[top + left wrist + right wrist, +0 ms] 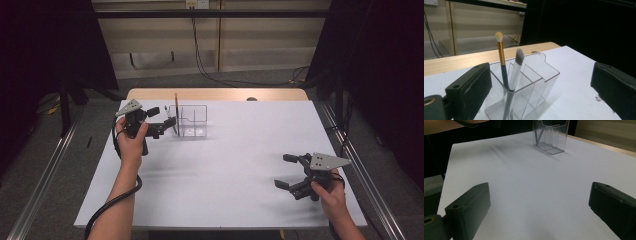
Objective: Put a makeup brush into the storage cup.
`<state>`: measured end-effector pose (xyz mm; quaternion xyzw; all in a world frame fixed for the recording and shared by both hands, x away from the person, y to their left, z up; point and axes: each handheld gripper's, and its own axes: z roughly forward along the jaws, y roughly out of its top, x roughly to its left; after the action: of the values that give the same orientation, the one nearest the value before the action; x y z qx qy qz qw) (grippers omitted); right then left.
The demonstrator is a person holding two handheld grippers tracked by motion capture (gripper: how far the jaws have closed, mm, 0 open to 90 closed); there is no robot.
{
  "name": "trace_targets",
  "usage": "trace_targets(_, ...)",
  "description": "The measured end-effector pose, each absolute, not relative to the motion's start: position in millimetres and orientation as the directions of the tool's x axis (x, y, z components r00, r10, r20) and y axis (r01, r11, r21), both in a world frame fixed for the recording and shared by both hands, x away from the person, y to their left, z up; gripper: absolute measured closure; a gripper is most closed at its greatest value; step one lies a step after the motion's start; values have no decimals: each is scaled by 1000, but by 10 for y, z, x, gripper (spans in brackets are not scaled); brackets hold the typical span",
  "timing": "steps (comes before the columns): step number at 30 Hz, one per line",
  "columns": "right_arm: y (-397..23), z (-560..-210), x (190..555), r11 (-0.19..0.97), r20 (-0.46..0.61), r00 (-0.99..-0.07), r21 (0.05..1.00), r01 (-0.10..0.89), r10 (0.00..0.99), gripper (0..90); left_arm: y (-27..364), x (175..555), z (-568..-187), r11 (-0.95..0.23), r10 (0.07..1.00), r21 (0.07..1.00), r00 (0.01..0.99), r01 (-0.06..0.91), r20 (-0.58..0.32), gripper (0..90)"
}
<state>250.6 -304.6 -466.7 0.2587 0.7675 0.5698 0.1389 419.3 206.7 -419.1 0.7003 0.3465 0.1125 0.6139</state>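
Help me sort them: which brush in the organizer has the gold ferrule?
The taller makeup brush, with the pale cream tip; the shorter brush beside it has grey bristles.

White tabletop [230, 165] open across frame centre and bottom; sole obstacle upper left: clear acrylic divided organizer [192, 121] with two upright makeup brushes [176, 114].

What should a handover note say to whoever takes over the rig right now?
Left gripper: open, holding nothing, fingers beside the clear organizer at the table's far left.
Right gripper: open, holding nothing, low over the bare white table at near right.
Things: gold-handled brush and grey-tipped brush stand, bristles up, in the same end compartment.
Done: both brushes are in the organizer.
Left: no other brush shows on the table; draw the left gripper back.
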Motion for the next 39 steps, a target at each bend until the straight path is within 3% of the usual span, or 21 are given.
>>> trace_targets(39,-3008,-4680,2513,221,82,-829,945,241,553,38,2169,3728,-4444,-61,560,946,796,317,-230,31)
